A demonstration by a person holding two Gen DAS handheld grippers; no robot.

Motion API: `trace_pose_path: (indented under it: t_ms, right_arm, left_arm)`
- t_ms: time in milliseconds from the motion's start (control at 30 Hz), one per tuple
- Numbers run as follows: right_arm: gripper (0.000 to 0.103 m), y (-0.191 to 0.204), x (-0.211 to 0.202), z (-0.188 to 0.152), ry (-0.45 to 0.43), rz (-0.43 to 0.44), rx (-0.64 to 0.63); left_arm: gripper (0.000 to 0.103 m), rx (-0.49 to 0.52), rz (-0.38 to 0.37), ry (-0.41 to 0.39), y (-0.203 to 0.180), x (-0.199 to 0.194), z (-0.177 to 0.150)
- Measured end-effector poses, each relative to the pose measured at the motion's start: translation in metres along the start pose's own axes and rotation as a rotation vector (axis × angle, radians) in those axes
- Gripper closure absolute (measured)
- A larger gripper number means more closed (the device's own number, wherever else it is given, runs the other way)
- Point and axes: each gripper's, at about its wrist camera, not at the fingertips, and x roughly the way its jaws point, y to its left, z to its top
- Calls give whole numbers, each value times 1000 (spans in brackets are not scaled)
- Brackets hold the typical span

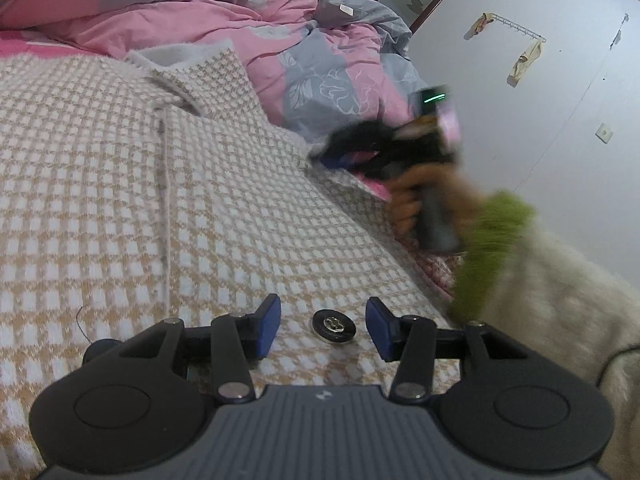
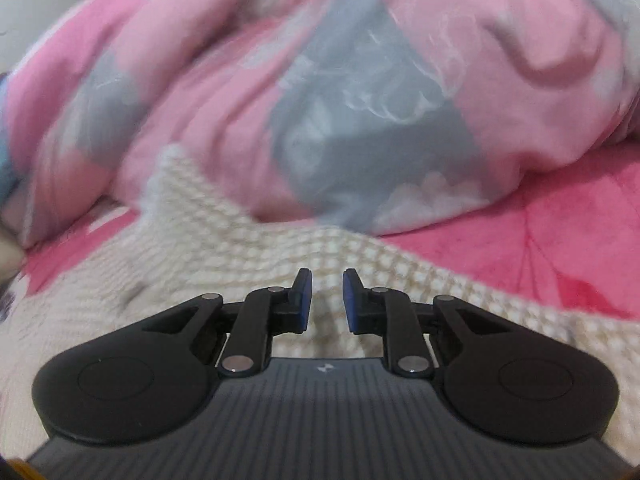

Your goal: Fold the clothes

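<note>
Lying spread across the bed, the checked knit garment (image 1: 120,184) fills the space ahead of and beneath your left claw (image 1: 323,326), with one flap near its collar (image 1: 200,76) turned back at the far end. You have its dark button (image 1: 334,326) sitting right between the left claw's blue pads, which stand moderately apart and touch nothing. Your right claw (image 2: 327,300) hovers over the garment's far edge (image 2: 280,240), its pads narrowly parted with only a small gap and no cloth pinched between them; seen from the left wrist, it is a blur off to the right. Judging by this, you have barely begun: the garment looks flat and not yet folded, so every fold is left to make. Beyond it the pink and grey quilt (image 1: 208,12) is heaped, and a pink sheet (image 2: 540,240) shows to the right claw's right.
</note>
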Motion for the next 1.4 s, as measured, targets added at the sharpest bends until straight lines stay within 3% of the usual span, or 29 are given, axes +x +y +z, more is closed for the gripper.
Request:
trace_pose_path:
  t_ms: [67,167,300,467,533,600,700,800,833,967,1100,1167,1200,1233,1267,1300,1367,1400]
  right_arm:
    - [87,-9,28,-3,19,-30,-9]
    - [91,-16,20,5,-19,-39,47]
    - [88,-21,-5,6,-15,-111,17]
    - [90,-61,17,-2,-36,-140,61]
    - [91,-58,16,6,-42,-219,66]
    - [87,-47,0,9,-60,-261,29]
    - [86,-37,-50,-3,-137,-214,41]
    - [70,-30,-105,-16,-221,-159,67]
    - [68,-30,-120,-18,-245,-174,81]
    - [44,-28,-164,-37,-275,-216,97]
    - [34,-21,-150,-52,-201,-267,-4]
    - [20,-13,-135,-55,-174,-298,-100]
    - [19,-11,-126,-56,-154,-315,-141]
    - [20,-9,-117,-56,-134,-333,-181]
    - [28,-9,-109,-57,-120,-357,-213]
    - [61,-14,-105,-57,-116,-383,-218]
    - [88,-41,-119,-53,-149,-351,-72]
    - [89,-57,-133,-52,-191,-319,21]
  left_arm:
    - [55,-2,-3,0,1,0,1]
    - [55,-6,-7,0,2,-1,2]
    - [54,-13,-15,-3,3,-1,1]
    - [54,-14,-17,-2,3,-3,1]
    - [54,-16,-19,-2,3,-3,1]
    - [54,-19,-22,-3,4,-3,1]
    - [54,-23,-28,-4,4,-3,1]
    - [54,-24,-28,-3,4,-3,1]
    - [53,-24,-28,-2,4,-3,1]
    - [53,-27,-31,-2,4,-2,1]
    - [52,-35,-39,-1,5,-2,1]
    - [52,-42,-45,-4,6,-1,1]
    - [52,-46,-48,-6,7,-1,1]
    - [52,-49,-50,-7,7,-1,1]
    - [52,-51,-51,-7,8,-1,1]
    - [52,-51,-51,-7,8,-1,1]
    - [52,-51,-52,-8,8,-1,1]
    - [52,-52,-53,-8,8,-1,1]
